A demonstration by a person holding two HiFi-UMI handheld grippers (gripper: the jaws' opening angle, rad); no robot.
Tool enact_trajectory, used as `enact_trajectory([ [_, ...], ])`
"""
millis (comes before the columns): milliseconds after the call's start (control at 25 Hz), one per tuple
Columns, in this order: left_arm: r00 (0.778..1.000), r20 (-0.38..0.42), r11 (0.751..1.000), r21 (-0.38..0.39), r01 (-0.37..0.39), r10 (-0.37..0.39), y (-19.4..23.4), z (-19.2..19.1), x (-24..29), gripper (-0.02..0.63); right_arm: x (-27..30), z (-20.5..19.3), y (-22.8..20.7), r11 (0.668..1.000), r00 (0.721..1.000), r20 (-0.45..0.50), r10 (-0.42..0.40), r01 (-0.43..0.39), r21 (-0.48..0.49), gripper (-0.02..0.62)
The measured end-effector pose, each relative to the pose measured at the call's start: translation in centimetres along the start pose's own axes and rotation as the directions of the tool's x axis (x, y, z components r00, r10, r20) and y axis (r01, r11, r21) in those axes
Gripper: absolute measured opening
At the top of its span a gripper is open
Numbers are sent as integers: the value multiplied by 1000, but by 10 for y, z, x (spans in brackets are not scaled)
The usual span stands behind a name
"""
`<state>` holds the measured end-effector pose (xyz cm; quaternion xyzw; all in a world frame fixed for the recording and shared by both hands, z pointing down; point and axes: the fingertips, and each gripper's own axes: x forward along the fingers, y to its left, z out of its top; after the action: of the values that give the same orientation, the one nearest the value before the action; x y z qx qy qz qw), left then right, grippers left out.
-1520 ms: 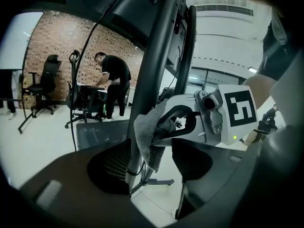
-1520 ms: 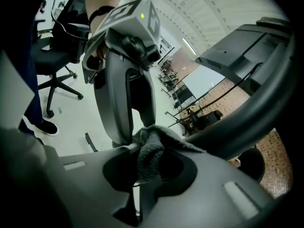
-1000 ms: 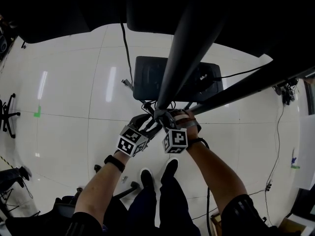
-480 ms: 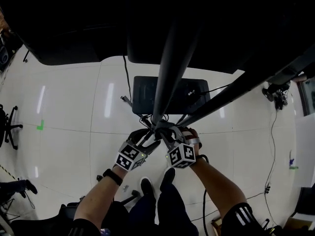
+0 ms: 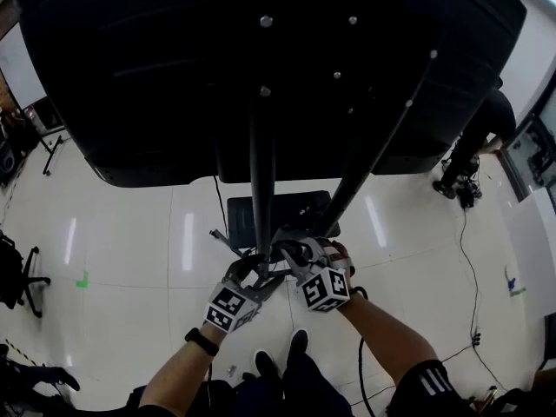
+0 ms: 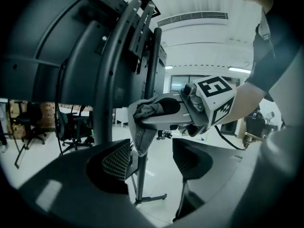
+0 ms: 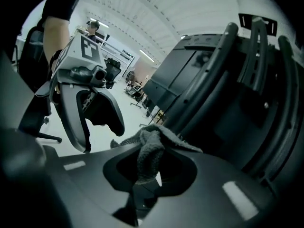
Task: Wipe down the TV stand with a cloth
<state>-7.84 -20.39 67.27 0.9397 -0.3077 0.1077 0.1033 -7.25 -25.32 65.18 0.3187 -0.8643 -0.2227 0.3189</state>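
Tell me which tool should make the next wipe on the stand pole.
Right. The right tool is shut on the cloth, close by the stand pole. The left tool is open and holds nothing.

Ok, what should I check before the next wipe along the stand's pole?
1. Cloth gripped by right gripper: ok, jaws shut on it.
2. Left gripper free: ok, jaws apart, holding nothing.
3. Cloth touching the pole: cannot tell.
4. Cable clear of the wiping path: cannot tell.
5. Both grippers close to the pole: ok, in the head view they meet beside it.
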Motion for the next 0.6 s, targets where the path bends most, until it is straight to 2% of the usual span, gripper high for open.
enact_trajectory([
  [160,998,56,999,36,10,-12,-21,67,-14,304,-49,43,-49,996,997,22,-77,78,-40,54],
  [280,994,105,997,66,33,-39,-41,113,-19,302,-81,68,-80,994,994,43,-98,100,-36,54],
  [400,988,136,992,111,56,-71,-58,151,-20,299,-108,91,-105,991,990,71,-122,125,-50,54],
  [600,980,184,981,190,38,-73,-73,206,-19,299,-142,122,-153,983,977,133,-164,174,-66,54],
])
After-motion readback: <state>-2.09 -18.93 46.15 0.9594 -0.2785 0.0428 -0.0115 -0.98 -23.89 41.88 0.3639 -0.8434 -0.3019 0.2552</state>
